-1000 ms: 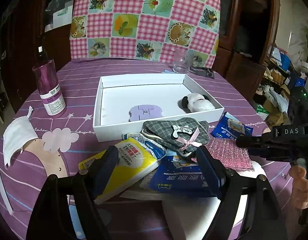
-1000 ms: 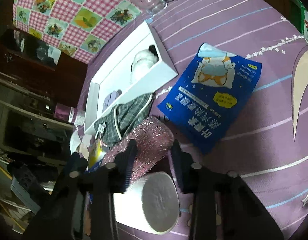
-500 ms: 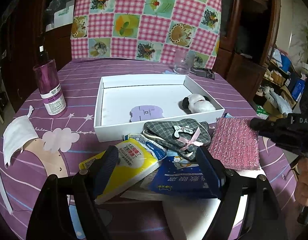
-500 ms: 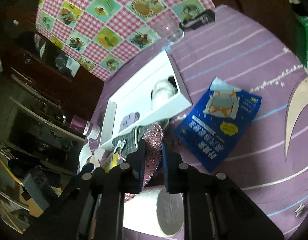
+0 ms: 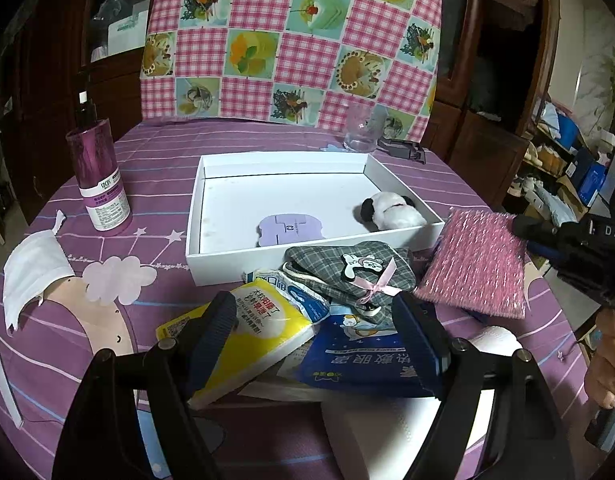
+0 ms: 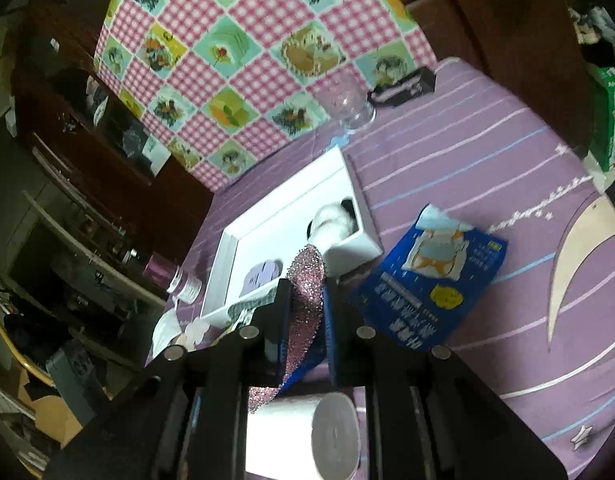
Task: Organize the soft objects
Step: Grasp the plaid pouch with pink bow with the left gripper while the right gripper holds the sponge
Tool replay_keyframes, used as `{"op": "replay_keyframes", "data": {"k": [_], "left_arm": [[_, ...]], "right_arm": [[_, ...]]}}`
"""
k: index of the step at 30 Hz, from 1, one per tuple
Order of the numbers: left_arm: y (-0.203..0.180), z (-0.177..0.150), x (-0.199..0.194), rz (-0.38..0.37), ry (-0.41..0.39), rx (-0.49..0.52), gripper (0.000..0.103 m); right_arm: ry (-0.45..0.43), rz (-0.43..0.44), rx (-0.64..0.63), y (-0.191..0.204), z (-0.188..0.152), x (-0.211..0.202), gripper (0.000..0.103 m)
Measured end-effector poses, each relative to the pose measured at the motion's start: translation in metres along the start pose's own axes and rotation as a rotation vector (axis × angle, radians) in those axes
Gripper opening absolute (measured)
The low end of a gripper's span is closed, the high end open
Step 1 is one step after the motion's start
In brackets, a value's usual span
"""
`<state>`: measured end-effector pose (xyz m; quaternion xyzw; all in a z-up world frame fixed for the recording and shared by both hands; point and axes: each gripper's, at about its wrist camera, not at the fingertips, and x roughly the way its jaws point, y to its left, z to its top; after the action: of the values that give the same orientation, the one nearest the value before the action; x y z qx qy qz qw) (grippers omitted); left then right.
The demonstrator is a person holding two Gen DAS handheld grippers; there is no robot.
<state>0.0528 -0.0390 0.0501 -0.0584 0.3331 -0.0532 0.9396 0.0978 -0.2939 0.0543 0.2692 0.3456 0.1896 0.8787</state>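
Note:
My right gripper (image 6: 305,312) is shut on a pink glittery scrub cloth (image 6: 305,296) and holds it in the air beside the white box's right front corner; the cloth also shows in the left wrist view (image 5: 475,262). The white box (image 5: 195,216) holds a purple pad (image 5: 289,230) and a black-and-white plush (image 5: 389,212). My left gripper (image 5: 319,332) is open, low over a pile: a yellow tissue pack (image 5: 251,328), a grey plaid pouch with a pink bow (image 5: 347,276) and a blue packet (image 5: 363,364).
A purple spray bottle (image 5: 101,184) and a white face mask (image 5: 33,268) lie left of the box. A glass (image 5: 361,128) stands behind it. Another blue packet (image 6: 435,276) lies right of the box. A white paper roll (image 6: 327,436) sits under the right gripper.
My right gripper closed on the pink cloth, lifted it off the table and carried it up toward the white box. My left gripper stayed still.

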Motion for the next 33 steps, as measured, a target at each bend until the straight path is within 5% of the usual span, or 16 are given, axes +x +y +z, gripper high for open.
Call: {"op": "replay_keyframes", "data": {"k": [9, 33], "left_arm": [[-0.004, 0.0, -0.001, -0.008, 0.003, 0.018, 0.081], [-0.044, 0.035, 0.001, -0.032, 0.08, 0.051, 0.08]], "right_arm": [[-0.01, -0.052, -0.045, 0.003, -0.001, 0.005, 0.017], [-0.081, 0.019, 0.039, -0.011, 0.004, -0.008, 0.017]]}}
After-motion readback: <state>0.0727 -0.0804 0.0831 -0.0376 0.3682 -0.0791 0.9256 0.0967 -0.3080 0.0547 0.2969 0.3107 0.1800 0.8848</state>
